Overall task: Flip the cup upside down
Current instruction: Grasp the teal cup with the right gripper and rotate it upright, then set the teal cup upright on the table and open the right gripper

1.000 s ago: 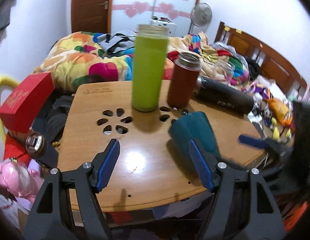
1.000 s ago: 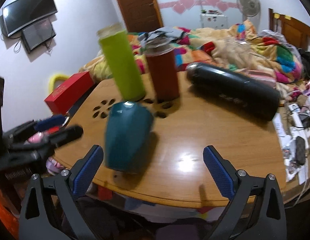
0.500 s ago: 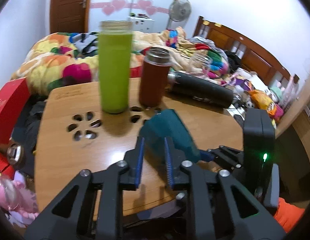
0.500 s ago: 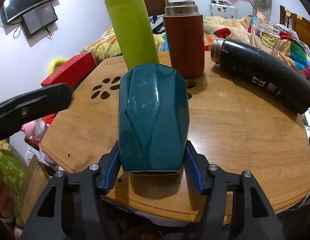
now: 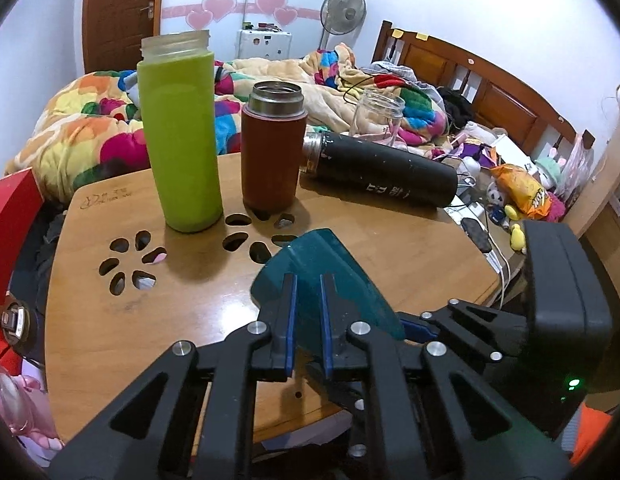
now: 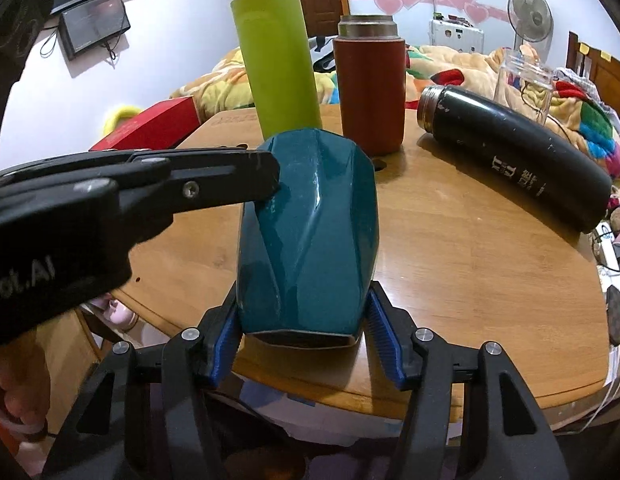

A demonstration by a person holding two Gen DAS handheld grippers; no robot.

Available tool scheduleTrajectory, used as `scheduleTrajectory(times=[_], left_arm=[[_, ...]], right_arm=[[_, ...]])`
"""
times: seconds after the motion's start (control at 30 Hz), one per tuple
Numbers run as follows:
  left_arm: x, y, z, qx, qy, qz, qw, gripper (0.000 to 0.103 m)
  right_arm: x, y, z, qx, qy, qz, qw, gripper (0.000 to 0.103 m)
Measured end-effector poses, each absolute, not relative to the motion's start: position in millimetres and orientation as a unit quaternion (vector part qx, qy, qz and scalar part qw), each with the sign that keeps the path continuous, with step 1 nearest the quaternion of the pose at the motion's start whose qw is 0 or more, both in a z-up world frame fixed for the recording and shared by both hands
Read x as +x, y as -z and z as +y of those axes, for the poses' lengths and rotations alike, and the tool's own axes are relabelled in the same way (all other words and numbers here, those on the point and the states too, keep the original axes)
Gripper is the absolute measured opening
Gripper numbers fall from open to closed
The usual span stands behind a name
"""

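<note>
The cup is a teal faceted ceramic cup [image 6: 310, 232], lying on its side near the front edge of the round wooden table [image 6: 469, 264]. My right gripper [image 6: 306, 336] is shut on the end of the cup nearest me, one blue pad on each side. My left gripper [image 5: 308, 320] is nearly shut, its fingers narrow against the cup's far end [image 5: 329, 276]. In the right wrist view the left gripper's finger [image 6: 214, 180] touches the cup's upper left side. Whether the left gripper pinches the cup's wall is unclear.
A tall green bottle [image 5: 180, 136] and a brown thermos [image 5: 272, 148] stand upright behind the cup. A black flask [image 5: 381, 174] lies on its side at the back right, with a clear jar [image 5: 375, 114] behind it. A red box [image 6: 150, 130] sits left of the table.
My right gripper moved in and shut on the cup's near end. My left gripper closed from wide open to narrow and came against the cup's far end.
</note>
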State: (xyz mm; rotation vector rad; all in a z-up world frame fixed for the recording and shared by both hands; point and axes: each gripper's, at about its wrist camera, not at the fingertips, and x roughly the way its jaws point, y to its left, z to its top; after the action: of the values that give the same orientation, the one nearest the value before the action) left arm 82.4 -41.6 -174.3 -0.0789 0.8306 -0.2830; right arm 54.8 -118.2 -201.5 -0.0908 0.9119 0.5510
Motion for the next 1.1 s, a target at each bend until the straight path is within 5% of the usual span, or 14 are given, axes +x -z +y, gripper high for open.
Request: scheduleTrajectory(times=[1.1], left_arm=[[108, 167, -22, -0.054, 0.121, 0.387, 0.912, 0.003]], right_arm=[[84, 172, -116, -0.054, -0.262, 0.393, 0.88, 0.048]])
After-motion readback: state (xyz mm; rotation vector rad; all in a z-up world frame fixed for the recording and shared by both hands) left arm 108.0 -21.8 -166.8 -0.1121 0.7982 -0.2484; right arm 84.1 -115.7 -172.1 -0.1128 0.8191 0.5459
